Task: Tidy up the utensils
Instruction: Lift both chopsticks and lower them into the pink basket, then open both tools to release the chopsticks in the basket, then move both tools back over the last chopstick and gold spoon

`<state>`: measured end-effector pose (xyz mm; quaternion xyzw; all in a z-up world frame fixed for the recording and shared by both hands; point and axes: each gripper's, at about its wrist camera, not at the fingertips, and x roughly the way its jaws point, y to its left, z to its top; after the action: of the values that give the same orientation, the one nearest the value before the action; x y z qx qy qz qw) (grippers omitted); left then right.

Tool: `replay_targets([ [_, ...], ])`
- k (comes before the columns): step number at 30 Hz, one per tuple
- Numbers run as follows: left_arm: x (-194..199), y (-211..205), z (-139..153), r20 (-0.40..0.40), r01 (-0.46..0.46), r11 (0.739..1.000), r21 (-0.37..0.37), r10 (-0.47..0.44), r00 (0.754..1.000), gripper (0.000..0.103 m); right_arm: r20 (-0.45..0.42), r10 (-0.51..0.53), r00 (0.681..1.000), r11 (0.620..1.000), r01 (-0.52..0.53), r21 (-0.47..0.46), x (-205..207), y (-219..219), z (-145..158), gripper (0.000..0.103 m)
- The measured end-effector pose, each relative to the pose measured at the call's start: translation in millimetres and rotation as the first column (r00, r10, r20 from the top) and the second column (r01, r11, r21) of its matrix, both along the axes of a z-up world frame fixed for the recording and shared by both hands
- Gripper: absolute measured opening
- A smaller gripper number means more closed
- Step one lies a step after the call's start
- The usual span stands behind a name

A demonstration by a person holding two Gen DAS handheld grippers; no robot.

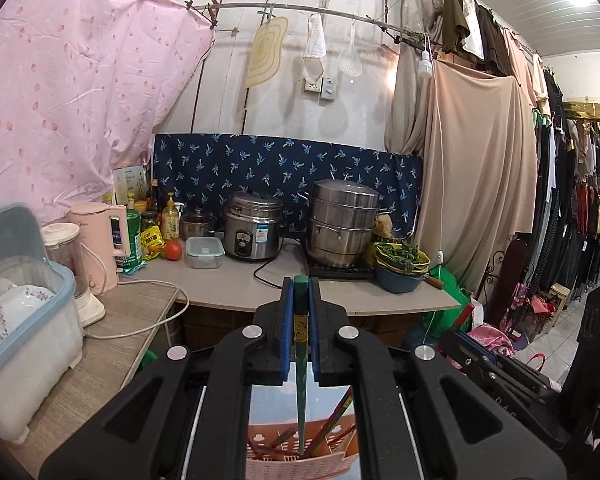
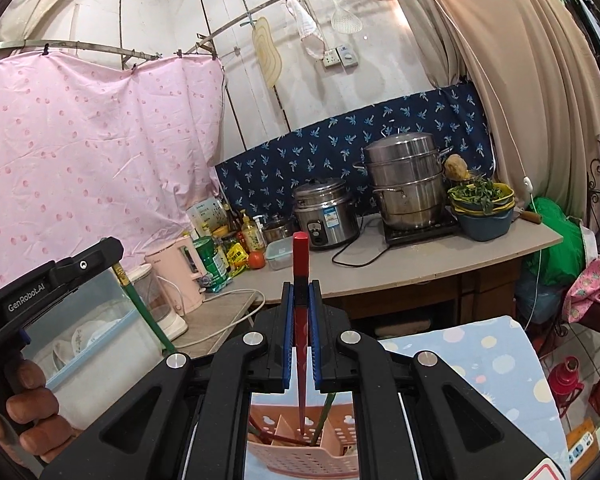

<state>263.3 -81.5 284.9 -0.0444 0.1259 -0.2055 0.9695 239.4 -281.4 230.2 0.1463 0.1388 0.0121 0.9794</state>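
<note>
1. Nearest the lens, lower centre of the left wrist view: left gripper clamped on a green chopstick, tip pointing down toward the pink basket at the bottom edge.
2. Right wrist view, lower centre: right gripper clamped on a red chopstick, tip over the same basket's divided compartments.
3. More sticks stand in the basket; which compartment each occupies cannot be told with certainty.
4. Basket rests on a spotted blue cloth, lower right.
5. Judgement: sorting step in hand, one stick per gripper, both lifted clear or nearly so.
6. Next move calls for choosing the matching compartment, lowering each tip in vertically, then releasing.
</note>
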Motion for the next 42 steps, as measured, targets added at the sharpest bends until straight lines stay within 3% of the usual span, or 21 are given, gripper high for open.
replay_targets([
  [15,58.4,-16.2,-83.4,-0.155,-0.009,0.998,0.070,0.019,0.988,0.007,-0.171,0.019,0.985,1.000,-0.023,-0.020,50.8,7.6,-78.7,0.007],
  [24,56.3,-14.1,-94.1,-0.170,-0.015,0.997,0.082,0.029,0.985,0.009,-0.192,0.002,0.981,0.999,-0.010,-0.043,50.8,11.3,-85.2,0.012],
  [29,49.4,-7.7,-89.6,-0.164,-0.034,0.997,0.076,0.046,0.985,0.033,-0.177,-0.006,0.984,0.999,-0.001,-0.038,39.9,7.4,-79.1,0.019],
  [35,32.2,0.2,-87.1,-0.159,-0.041,0.995,0.090,0.055,0.986,0.037,-0.172,0.000,0.985,0.999,-0.007,-0.040,19.4,8.8,-75.5,0.021],
  [39,17.0,6.6,-89.4,-0.161,-0.045,0.993,0.107,0.062,0.985,0.048,-0.177,0.009,0.984,0.999,-0.016,-0.036,1.1,11.2,-77.2,0.023],
  [42,4.1,12.3,-94.8,-0.167,-0.044,0.991,0.124,0.065,0.984,0.048,-0.183,0.008,0.983,0.999,-0.017,-0.047,-13.8,14.9,-79.1,0.026],
])
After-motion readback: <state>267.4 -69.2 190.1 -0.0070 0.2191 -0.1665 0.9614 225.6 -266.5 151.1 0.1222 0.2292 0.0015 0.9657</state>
